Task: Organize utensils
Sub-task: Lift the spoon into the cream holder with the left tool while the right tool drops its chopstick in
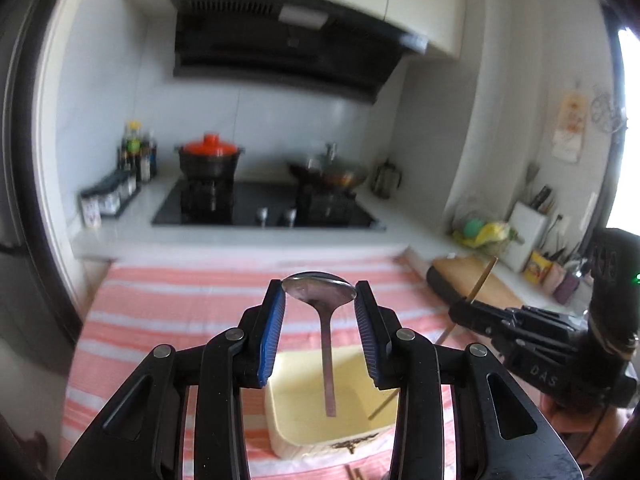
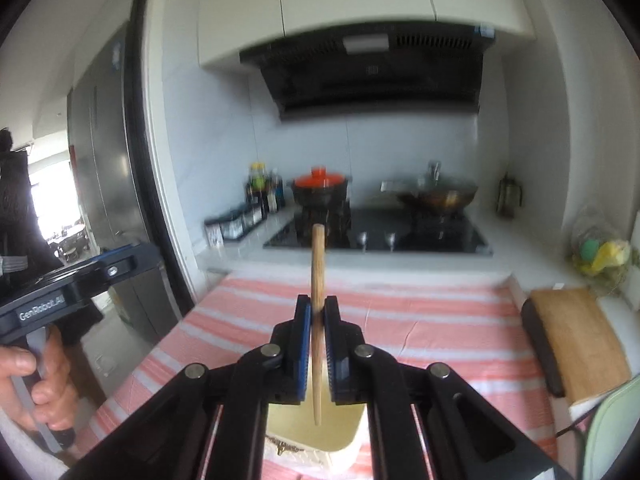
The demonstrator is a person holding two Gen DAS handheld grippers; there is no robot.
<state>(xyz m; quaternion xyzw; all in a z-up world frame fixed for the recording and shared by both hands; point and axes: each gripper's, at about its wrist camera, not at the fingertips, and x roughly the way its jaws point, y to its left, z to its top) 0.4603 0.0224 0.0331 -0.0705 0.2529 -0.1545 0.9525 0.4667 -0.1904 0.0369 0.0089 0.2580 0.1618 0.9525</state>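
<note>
A: Metal spoon (image 1: 320, 320) is hanging bowl-up, pinched by the left gripper (image 1: 320, 292) over the cream box (image 1: 320, 436) at six o'clock; not dropped yet.

B: The right gripper (image 2: 318, 312) is clamping a wooden chopstick (image 2: 318, 280) above it. The striped cloth (image 2: 420, 320) is lying open around; cutting board (image 2: 576, 340) at three o'clock.

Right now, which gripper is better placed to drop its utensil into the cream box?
Right. The right gripper holds its chopstick tip down over the box; the left gripper's spoon also hangs there, less centered.
</note>
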